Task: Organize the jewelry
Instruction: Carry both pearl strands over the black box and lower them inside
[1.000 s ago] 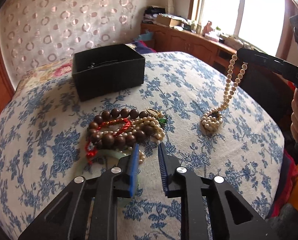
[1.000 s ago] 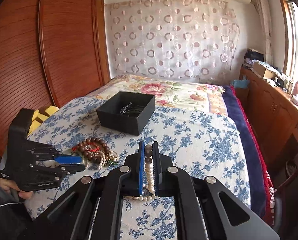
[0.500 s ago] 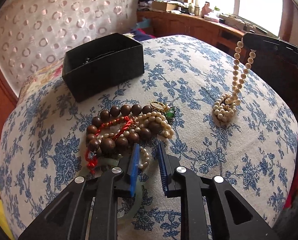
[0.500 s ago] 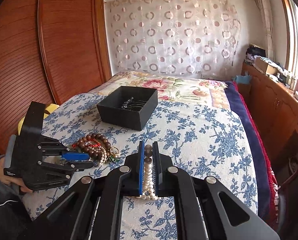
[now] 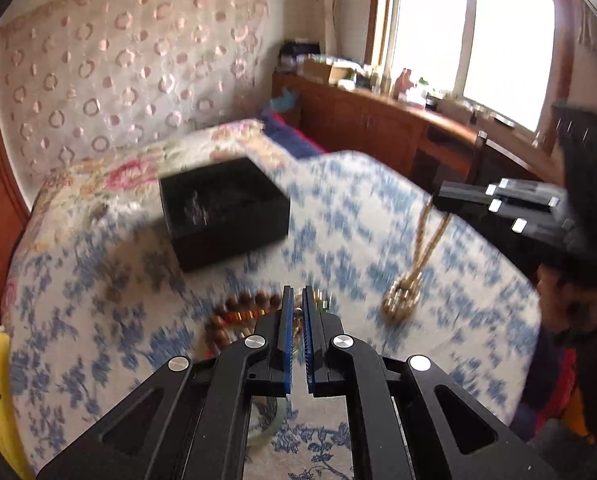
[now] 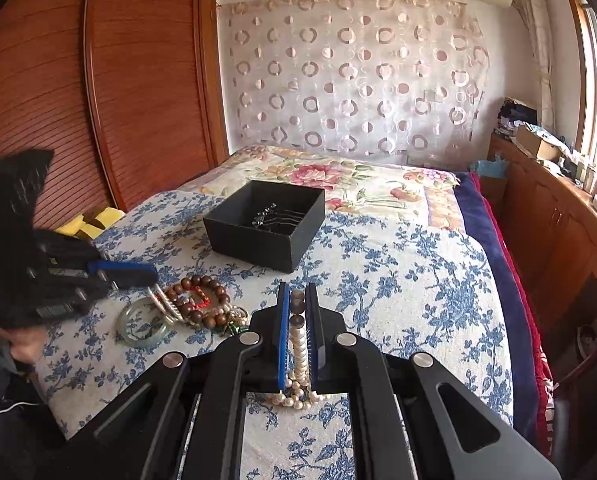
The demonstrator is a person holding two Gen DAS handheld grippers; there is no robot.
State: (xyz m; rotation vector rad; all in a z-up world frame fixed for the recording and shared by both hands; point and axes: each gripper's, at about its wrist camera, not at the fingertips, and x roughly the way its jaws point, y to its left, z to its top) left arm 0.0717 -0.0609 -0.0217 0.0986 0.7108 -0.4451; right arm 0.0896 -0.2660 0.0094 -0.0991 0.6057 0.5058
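Observation:
My right gripper [image 6: 297,300] is shut on a cream pearl necklace [image 6: 298,354]; its lower end rests on the blue-flowered cloth [image 6: 398,280]. In the left wrist view the necklace [image 5: 422,256] hangs from the right gripper [image 5: 444,200]. My left gripper [image 5: 295,300] is shut on a pale bead strand [image 6: 164,306] lifted from the jewelry pile [image 6: 202,304] of brown wooden beads, red cord and a green bangle [image 6: 144,326]. The black open box [image 6: 264,222] stands beyond the pile with a silver piece inside.
The cloth covers a bed with a floral quilt [image 6: 338,172] behind the box. A wooden wardrobe [image 6: 98,80] is at the left, a wooden sideboard [image 6: 558,216] under the window at the right. A yellow item [image 6: 90,222] lies at the cloth's left edge.
My left gripper closed on a bead strand in the pile and rose, its view now blurred by motion. The right gripper still holds the pearl necklace, raised a little.

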